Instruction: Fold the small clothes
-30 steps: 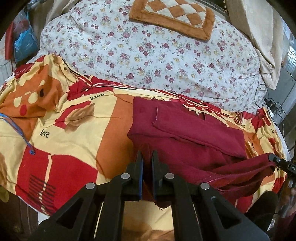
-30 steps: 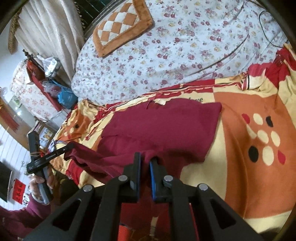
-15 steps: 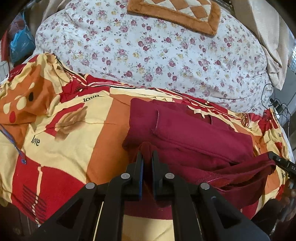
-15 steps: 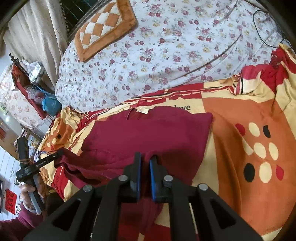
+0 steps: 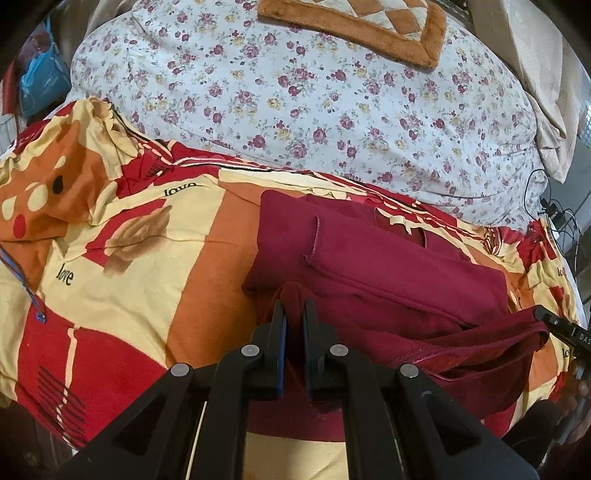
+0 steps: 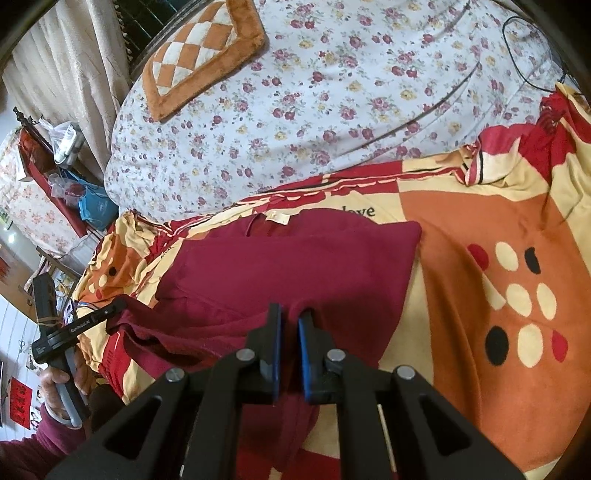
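A dark red garment (image 5: 388,266) lies partly folded on the patterned red, orange and cream bedspread (image 5: 122,280). My left gripper (image 5: 293,308) is shut on its near left corner, with cloth bunched between the pads. In the right wrist view the same garment (image 6: 295,258) shows a cream label at its far edge. My right gripper (image 6: 290,314) is shut on the near right corner. The near hem hangs slack between the two grippers, over the bed's front edge. The tip of the right gripper (image 5: 554,325) shows at the left wrist view's right edge.
A big floral quilt (image 5: 314,99) bulges behind the garment, with a checked orange cushion (image 5: 369,26) on top. A black cable (image 5: 550,214) lies at the far right. A person's hand (image 6: 59,384) holds the left gripper's handle. Bags and clutter (image 6: 74,192) stand beyond the bed.
Both grippers have carried the near hem forward and a little down over the garment. The folded part now looks closer and larger in both views. Neither grip has altered.
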The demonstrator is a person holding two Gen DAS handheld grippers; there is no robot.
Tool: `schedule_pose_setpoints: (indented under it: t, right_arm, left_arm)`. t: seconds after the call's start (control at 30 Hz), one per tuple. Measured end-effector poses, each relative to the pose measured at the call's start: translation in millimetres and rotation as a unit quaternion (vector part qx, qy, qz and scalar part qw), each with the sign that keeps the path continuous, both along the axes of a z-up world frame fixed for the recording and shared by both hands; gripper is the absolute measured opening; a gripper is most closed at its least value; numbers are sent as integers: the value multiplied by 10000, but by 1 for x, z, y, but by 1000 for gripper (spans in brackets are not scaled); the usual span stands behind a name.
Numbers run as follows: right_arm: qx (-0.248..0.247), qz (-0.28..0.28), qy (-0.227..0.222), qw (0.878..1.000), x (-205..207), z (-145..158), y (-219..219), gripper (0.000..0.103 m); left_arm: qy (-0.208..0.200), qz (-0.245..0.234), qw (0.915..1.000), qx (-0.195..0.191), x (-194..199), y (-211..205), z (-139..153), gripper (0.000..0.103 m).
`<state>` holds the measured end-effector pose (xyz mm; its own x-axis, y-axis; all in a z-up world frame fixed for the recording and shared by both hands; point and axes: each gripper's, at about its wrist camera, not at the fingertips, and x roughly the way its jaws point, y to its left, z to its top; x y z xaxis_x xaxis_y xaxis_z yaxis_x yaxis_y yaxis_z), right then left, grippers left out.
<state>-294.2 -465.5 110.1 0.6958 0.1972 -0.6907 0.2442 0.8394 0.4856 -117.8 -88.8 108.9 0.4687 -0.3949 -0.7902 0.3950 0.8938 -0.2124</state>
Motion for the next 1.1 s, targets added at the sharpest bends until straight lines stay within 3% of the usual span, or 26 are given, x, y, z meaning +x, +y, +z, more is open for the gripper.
schedule_pose_setpoints:
  t: [0.6,0.8,1.1]
  right_arm:
    - [-92,-222,62,9997,12,-5,-14,8]
    - [-383,-300,127,9987,31,-7,-17,8]
    - [-207,-453,220,9985,56,-21,-37,8]
  left_arm:
    - [-33,-71,9999,-105,23,-19,6,0]
    - [90,-72,9999,-105,47,-32,-4,0]
    - [249,-66,9997,-50,77,-54,-18,0]
